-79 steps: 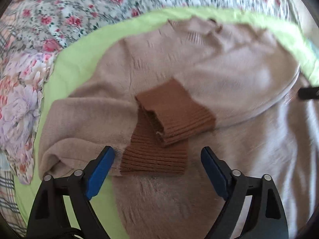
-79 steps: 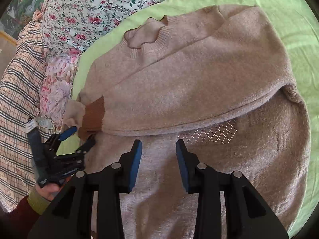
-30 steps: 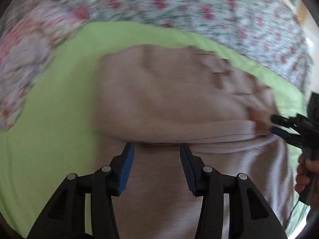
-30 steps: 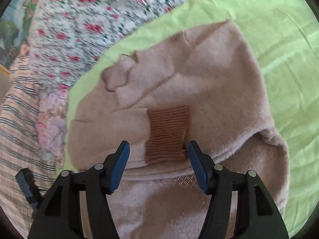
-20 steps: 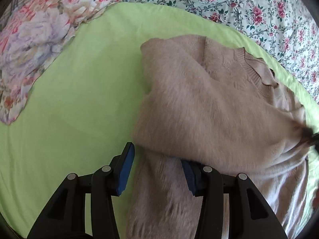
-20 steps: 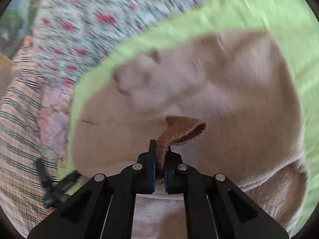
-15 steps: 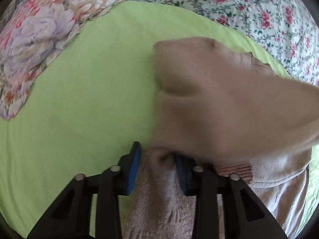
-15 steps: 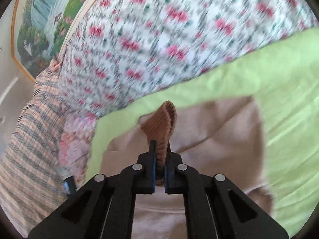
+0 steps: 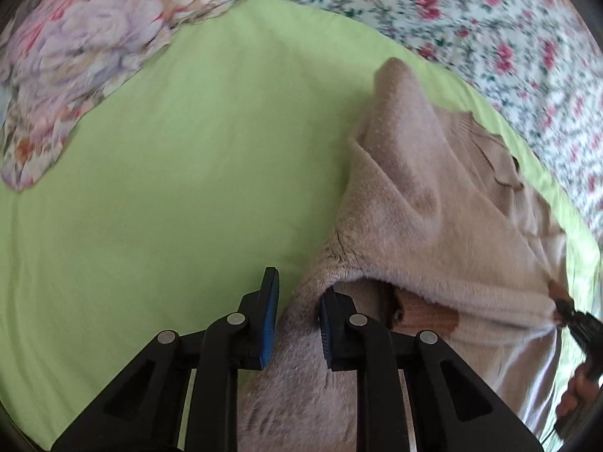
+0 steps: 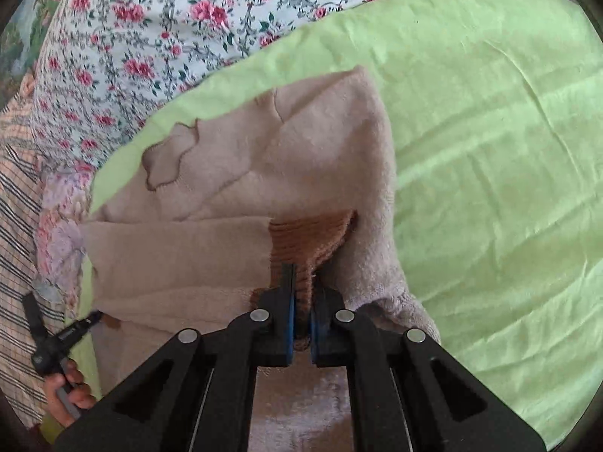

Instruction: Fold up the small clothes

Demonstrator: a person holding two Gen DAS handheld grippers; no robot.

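A beige knit sweater [image 10: 301,150] lies on the green sheet [image 10: 490,150] with a sleeve folded across its body. My right gripper [image 10: 303,278] is shut on that sleeve's brown ribbed cuff [image 10: 312,233] and holds it over the sweater's right side. In the left wrist view the right gripper [image 9: 561,305] pinches the cuff at the far right. My left gripper [image 9: 299,282] is at the sweater's [image 9: 433,226] left side edge. Its jaws are closing with the fabric edge between them, and both blue pad faces still show. A second brown cuff [image 9: 426,314] peeks from under the folded sleeve.
Floral bedding [image 10: 169,19] runs along the far side, with a floral pillow [image 9: 75,56] and a checked cloth [image 10: 19,226] at the left. Bare green sheet [image 9: 169,188] spreads left of the sweater. A person's hand [image 10: 71,388] holds the left gripper [image 10: 96,316].
The right gripper shut on the brown cuff, lifted it and carried the sleeve across the sweater. The left gripper moved to the sweater's left edge and its jaws narrowed around the fabric.
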